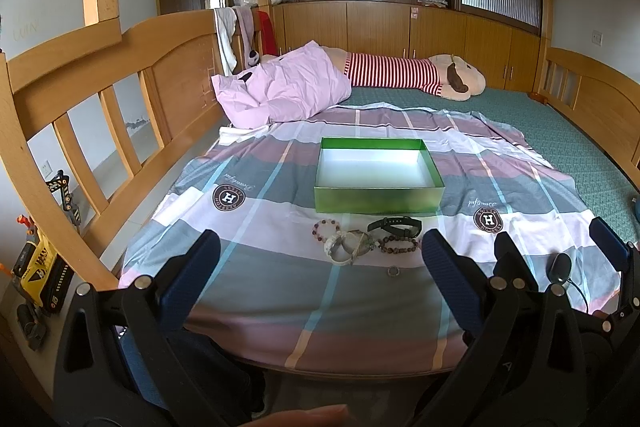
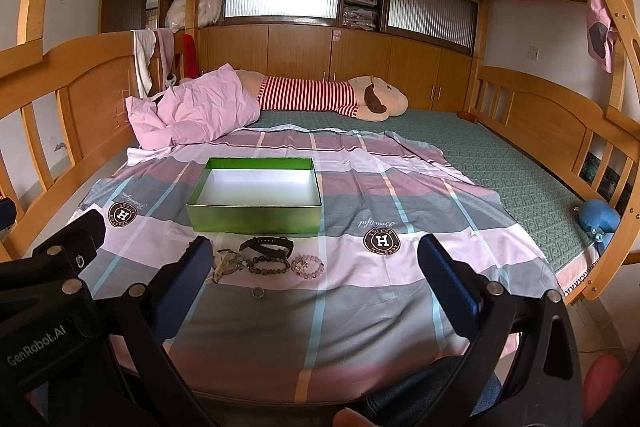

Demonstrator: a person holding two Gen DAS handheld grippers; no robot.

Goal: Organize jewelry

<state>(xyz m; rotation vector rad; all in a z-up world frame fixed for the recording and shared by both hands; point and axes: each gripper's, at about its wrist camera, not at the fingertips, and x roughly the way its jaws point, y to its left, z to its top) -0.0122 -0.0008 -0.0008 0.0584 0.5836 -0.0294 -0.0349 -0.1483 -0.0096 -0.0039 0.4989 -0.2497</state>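
A green box (image 1: 378, 199) (image 2: 254, 219) with a white, empty inside sits on the checked sheet. Just in front of it lies a cluster of jewelry: a black watch band (image 1: 394, 225) (image 2: 266, 245), a brown bead bracelet (image 1: 398, 245) (image 2: 268, 265), a pale bangle (image 1: 344, 247) (image 2: 226, 263), a purplish bead bracelet (image 1: 326, 227), a pink bead bracelet (image 2: 307, 266) and a small ring (image 1: 394, 271) (image 2: 258, 293). My left gripper (image 1: 320, 259) (image 2: 46, 223) and right gripper (image 2: 316, 263) (image 1: 560, 247) hover side by side near the bed's front edge. Both are open and hold nothing.
A pink pillow (image 1: 280, 87) and a striped plush toy (image 1: 400, 71) lie at the back of the bed. Wooden rails (image 1: 120, 75) (image 2: 560, 123) run along both sides. A yellow toy excavator (image 1: 36, 267) stands at the left, a small black device (image 1: 560, 267) lies on the sheet, and a blue object (image 2: 600, 219) at the right.
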